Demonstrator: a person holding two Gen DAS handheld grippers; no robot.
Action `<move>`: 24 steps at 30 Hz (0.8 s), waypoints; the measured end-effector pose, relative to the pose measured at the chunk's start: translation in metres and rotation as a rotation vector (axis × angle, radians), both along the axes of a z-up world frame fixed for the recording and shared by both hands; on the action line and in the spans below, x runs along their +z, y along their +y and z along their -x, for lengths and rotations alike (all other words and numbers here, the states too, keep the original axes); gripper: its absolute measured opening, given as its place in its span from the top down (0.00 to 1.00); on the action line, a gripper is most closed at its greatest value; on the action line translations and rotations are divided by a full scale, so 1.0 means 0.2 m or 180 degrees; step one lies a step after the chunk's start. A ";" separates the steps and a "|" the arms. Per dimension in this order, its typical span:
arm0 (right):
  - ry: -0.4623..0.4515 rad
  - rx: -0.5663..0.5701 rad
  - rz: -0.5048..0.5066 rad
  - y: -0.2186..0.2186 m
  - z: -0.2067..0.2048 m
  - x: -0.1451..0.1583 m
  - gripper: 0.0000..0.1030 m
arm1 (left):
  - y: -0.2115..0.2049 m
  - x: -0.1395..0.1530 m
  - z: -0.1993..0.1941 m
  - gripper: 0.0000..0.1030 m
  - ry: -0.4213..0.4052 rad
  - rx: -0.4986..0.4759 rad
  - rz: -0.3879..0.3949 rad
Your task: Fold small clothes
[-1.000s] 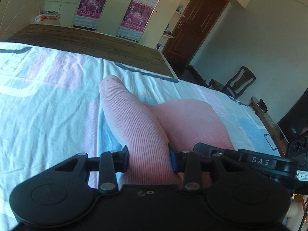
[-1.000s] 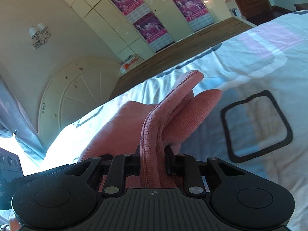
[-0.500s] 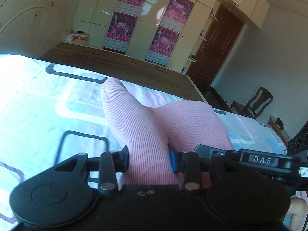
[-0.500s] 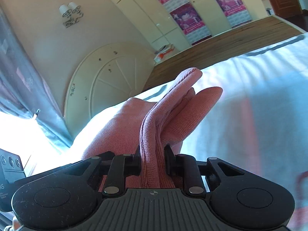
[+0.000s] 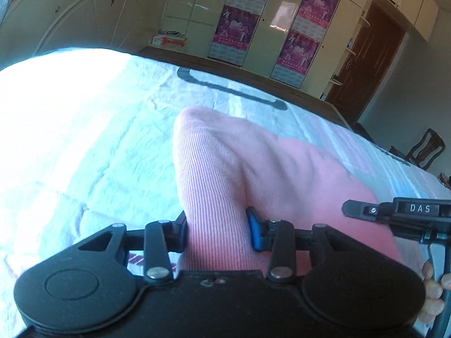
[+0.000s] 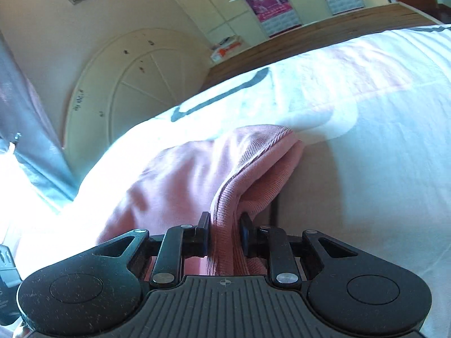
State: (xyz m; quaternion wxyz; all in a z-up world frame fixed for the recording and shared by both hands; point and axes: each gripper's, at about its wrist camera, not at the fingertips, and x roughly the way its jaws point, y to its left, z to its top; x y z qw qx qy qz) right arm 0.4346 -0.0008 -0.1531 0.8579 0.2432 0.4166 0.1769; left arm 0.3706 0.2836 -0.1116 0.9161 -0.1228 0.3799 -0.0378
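A small pink ribbed garment (image 5: 239,169) lies partly on the bed sheet (image 5: 98,146), stretched between both grippers. My left gripper (image 5: 217,231) is shut on one bunched edge of it. My right gripper (image 6: 225,233) is shut on another folded edge of the same garment (image 6: 180,177), which drapes down onto the sheet (image 6: 366,155) ahead. The right gripper's body (image 5: 408,211) shows at the right edge of the left wrist view, held by a hand.
The bed has a white, pink and blue patterned sheet with dark outlines. A wooden bed frame (image 6: 324,33), cream wardrobes with pink posters (image 5: 239,19), a brown door (image 5: 366,56) and a chair (image 5: 425,149) stand beyond. A curtain (image 6: 25,129) hangs at left.
Both grippers have swung left and come lower toward the sheet with the garment. The garment's far end now rests on the sheet instead of standing up in the air.
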 end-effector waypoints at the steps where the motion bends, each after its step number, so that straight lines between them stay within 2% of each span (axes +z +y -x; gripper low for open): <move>1: 0.0039 -0.0034 0.0153 -0.01 0.00 -0.02 0.79 | 0.00 -0.01 0.01 0.56 -0.0051 0.0007 -0.0027; 5: 0.0080 -0.0107 0.0425 -0.03 0.01 -0.06 0.79 | 0.00 0.00 0.03 0.41 -0.0074 0.0021 -0.0149; 9: -0.0030 -0.0157 0.0573 -0.02 0.08 -0.01 0.79 | 0.01 0.05 0.09 0.43 -0.0100 -0.0054 -0.0268; 13: -0.0342 -0.0077 0.0775 0.05 0.21 0.13 0.79 | 0.03 0.09 0.22 0.42 -0.0120 -0.0004 -0.0314; 17: -0.0608 0.0113 0.0870 0.13 0.37 0.23 0.79 | -0.01 0.06 0.27 0.41 0.0030 -0.0036 -0.0391; 20: -0.0573 0.0324 0.0974 0.21 0.47 0.18 0.79 | -0.05 0.01 0.29 0.41 0.0089 -0.0034 -0.0501; 22: -0.0495 0.0371 0.1238 0.25 0.50 0.10 0.79 | -0.06 -0.01 0.29 0.39 0.0112 -0.0010 -0.0542; 24: -0.0252 0.0278 0.1304 0.21 0.47 -0.02 0.79 | -0.06 -0.01 0.28 0.37 0.0186 -0.0022 -0.0538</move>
